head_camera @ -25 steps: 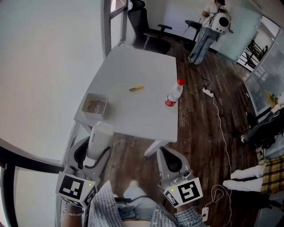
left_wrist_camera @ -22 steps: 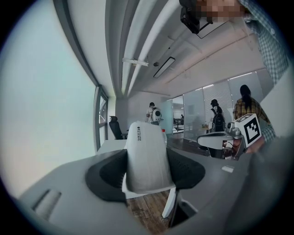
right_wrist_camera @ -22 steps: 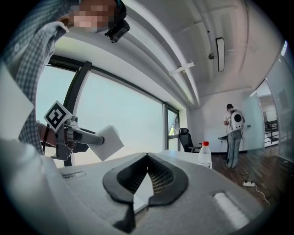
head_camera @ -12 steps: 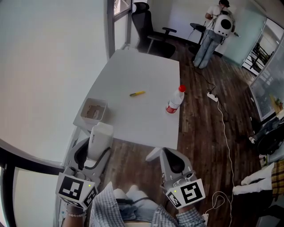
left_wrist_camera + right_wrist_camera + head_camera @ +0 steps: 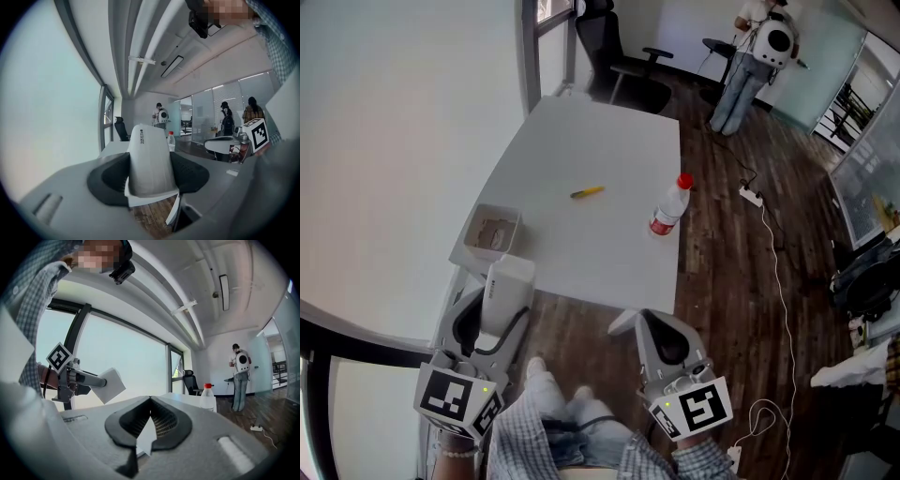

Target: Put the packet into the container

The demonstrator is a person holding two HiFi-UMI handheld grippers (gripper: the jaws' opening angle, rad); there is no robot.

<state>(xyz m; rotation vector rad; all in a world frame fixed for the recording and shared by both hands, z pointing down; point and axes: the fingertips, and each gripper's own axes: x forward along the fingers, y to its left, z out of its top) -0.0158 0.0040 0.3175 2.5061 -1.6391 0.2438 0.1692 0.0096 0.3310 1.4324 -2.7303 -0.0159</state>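
Pickup done: L gripper (image 5: 492,323) fingers (image 5: 110,180) clamped on packet (image 5: 508,286), short of container (image 5: 492,251), not over it. R gripper (image 5: 661,345) fingers closed, empty. Left: 1 drop-in.

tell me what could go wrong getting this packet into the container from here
1. The container sits right at the table's near corner, so a bump from the left gripper could push it off the edge.
2. The packet is held by its lower end with most of it sticking out past the jaws, so it may catch on the rim or end up propped over the side. Something brownish already lies in the container.
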